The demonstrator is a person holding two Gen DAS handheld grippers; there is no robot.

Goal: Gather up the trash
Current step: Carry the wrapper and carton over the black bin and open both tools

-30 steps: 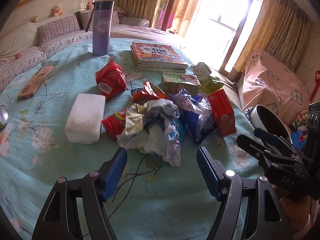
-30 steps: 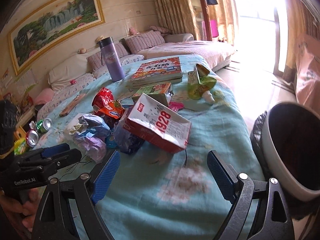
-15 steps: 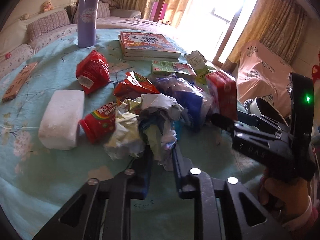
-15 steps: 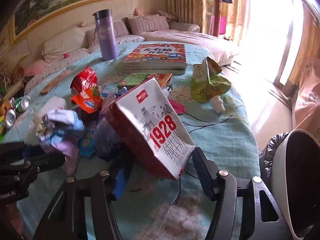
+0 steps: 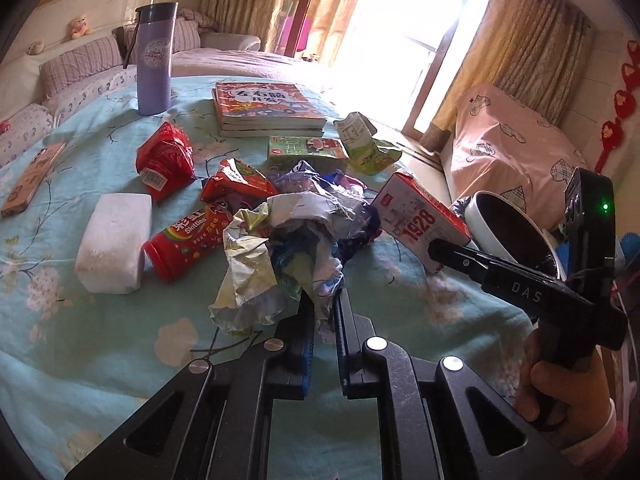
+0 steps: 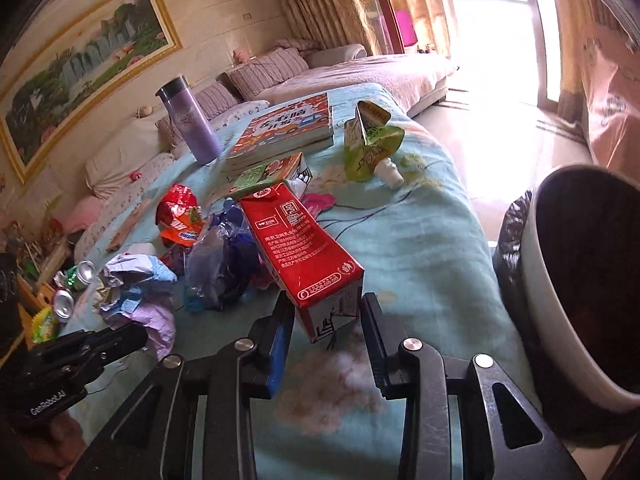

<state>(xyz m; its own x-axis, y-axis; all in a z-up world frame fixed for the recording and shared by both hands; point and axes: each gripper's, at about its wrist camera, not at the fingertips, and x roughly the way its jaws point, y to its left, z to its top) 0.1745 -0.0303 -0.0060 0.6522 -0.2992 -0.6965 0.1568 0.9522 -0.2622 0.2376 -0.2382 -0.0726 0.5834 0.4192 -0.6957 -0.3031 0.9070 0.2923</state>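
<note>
A heap of trash lies on a table with a light blue flowered cloth (image 5: 100, 344). My left gripper (image 5: 322, 304) is shut on the near edge of a crumpled wad of wrappers (image 5: 280, 248); the wad (image 6: 136, 280) also shows in the right wrist view beside that gripper (image 6: 132, 332). My right gripper (image 6: 328, 312) is closing on the bottom end of a red and white milk carton (image 6: 304, 248), which stands tilted between the pads and touches both. In the left wrist view the carton (image 5: 420, 220) tips up from the right gripper (image 5: 436, 246). A white bin (image 6: 536, 280) with a black liner stands off the table's right edge.
Among the trash are a Skittles tube (image 5: 184, 240), red packets (image 5: 164, 160), a blue plastic bag (image 6: 224, 264) and a green pouch (image 6: 368, 148). A white block (image 5: 114, 244), a purple bottle (image 5: 154, 64), stacked books (image 5: 264, 104) and a wooden box (image 5: 32, 176) also sit here. Cans (image 6: 80, 276) lie at the far left.
Both grippers went from wide open to closed: the left onto the crumpled wrappers, the right around the carton. The carton rolled, so its red face shows instead of the white one.
</note>
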